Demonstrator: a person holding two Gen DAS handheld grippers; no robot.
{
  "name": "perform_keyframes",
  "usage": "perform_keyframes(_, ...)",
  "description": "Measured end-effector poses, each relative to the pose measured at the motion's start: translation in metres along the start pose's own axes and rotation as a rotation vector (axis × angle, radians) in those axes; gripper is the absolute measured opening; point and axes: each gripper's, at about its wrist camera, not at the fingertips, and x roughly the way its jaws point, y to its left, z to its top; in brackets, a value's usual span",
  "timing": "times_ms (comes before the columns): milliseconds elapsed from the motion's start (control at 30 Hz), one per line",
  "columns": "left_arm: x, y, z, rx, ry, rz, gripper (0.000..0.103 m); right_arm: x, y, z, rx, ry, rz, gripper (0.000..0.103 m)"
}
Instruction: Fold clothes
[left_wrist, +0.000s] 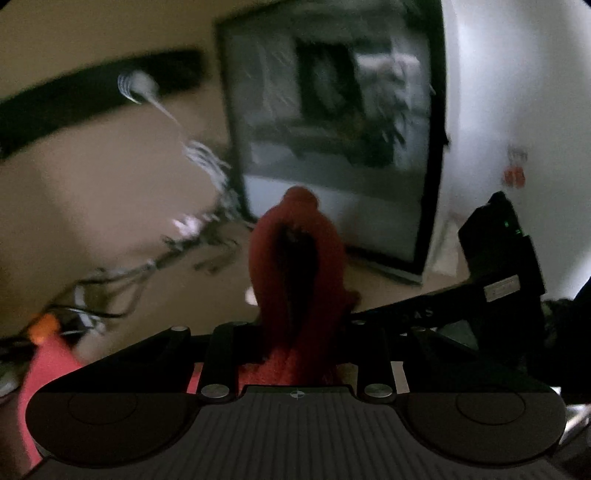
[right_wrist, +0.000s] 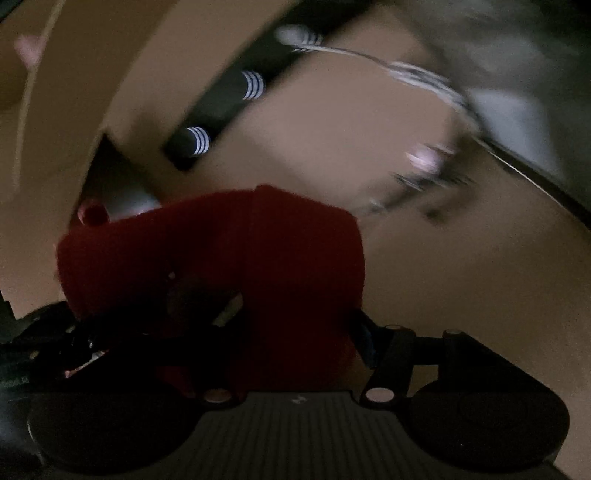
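Red knit cloth (left_wrist: 295, 280) fills the middle of both blurred, dim views, one garment as far as can be told. In the left view it rises as a bunched column between the left tongs (left_wrist: 295, 332), which are pinching it. In the right view the same cloth (right_wrist: 229, 266) drapes in a broad fold over the right tongs (right_wrist: 295, 350); whether they are closed on it cannot be told, since the fingers are hidden. It is held up above a tan bench (left_wrist: 110, 177) (not lying flat).

It looks soft, thick and light, limp enough to sag, and fuzzy rather than slippery; edges or corners would give the surest hold.

Behind: one black strip (right_wrist: 236, 107) with three white-striped bands, one white cable (left_wrist: 166, 110), one dark-framed screen (left_wrist: 332, 122).
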Motion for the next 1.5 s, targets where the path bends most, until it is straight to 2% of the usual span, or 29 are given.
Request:
perform_keyframes(133, -0.055, 0.030, -0.003, -0.136, -0.091, 0.138, 0.031, 0.046, 0.065, 0.026, -0.216, 0.052, 0.097, 0.059)
perform_keyframes(233, -0.100, 0.056, -0.027, -0.268, -0.122, 0.271, 0.031, 0.095, 0.111, 0.011, -0.390, 0.158, 0.146, 0.059)
perform_keyframes(367, -0.138, 0.085, -0.090, -0.509, -0.066, 0.393, 0.038, 0.159, 0.145, -0.035, -0.602, 0.344, 0.108, 0.059)
perform_keyframes(400, -0.142, 0.091, -0.110, -0.580, -0.042, 0.410, 0.041, 0.172, 0.148, -0.046, -0.642, 0.378, 0.085, 0.063)
perform_keyframes(500, -0.149, 0.105, -0.158, -0.758, 0.014, 0.439, 0.049, 0.191, 0.151, -0.050, -0.641, 0.419, 0.058, 0.064)
perform_keyframes(567, -0.156, 0.109, -0.178, -0.836, 0.017, 0.452, 0.051, 0.191, 0.151, -0.045, -0.620, 0.431, 0.053, 0.065)
perform_keyframes(700, -0.184, 0.111, -0.170, -0.812, -0.064, 0.462, 0.075, 0.166, 0.151, -0.029, -0.621, 0.393, 0.043, 0.071)
perform_keyframes(767, -0.192, 0.112, -0.158, -0.756, -0.104, 0.448, 0.082, 0.145, 0.148, -0.012, -0.584, 0.322, 0.032, 0.084)
perform_keyframes(833, -0.195, 0.113, -0.148, -0.702, -0.131, 0.434, 0.094, 0.133, 0.145, 0.005, -0.547, 0.244, -0.027, 0.097)
perform_keyframes(900, -0.185, 0.118, -0.141, -0.678, -0.130, 0.428, 0.094, 0.138, 0.142, 0.014, -0.559, 0.196, -0.134, 0.099)
perform_keyframes(933, -0.179, 0.121, -0.139, -0.674, -0.127, 0.425, 0.094, 0.148, 0.139, 0.015, -0.564, 0.204, -0.174, 0.099)
perform_keyframes(1000, -0.162, 0.129, -0.141, -0.711, -0.101, 0.417, 0.094, 0.173, 0.132, 0.015, -0.569, 0.245, -0.244, 0.099)
perform_keyframes(1067, -0.148, 0.135, -0.141, -0.739, -0.075, 0.393, 0.094, 0.195, 0.122, 0.008, -0.593, 0.322, -0.282, 0.099)
perform_keyframes(1133, -0.138, 0.133, -0.133, -0.720, -0.068, 0.351, 0.094, 0.201, 0.108, 0.001, -0.673, 0.328, -0.367, 0.099)
perform_keyframes(1300, -0.114, 0.120, -0.116, -0.619, -0.039, 0.251, 0.095, 0.167, 0.067, 0.013, -0.607, 0.290, -0.469, 0.100)
perform_keyframes(1500, -0.088, 0.108, -0.117, -0.634, 0.014, 0.167, 0.095, 0.146, 0.019, 0.018, -0.559, 0.296, -0.583, 0.098)
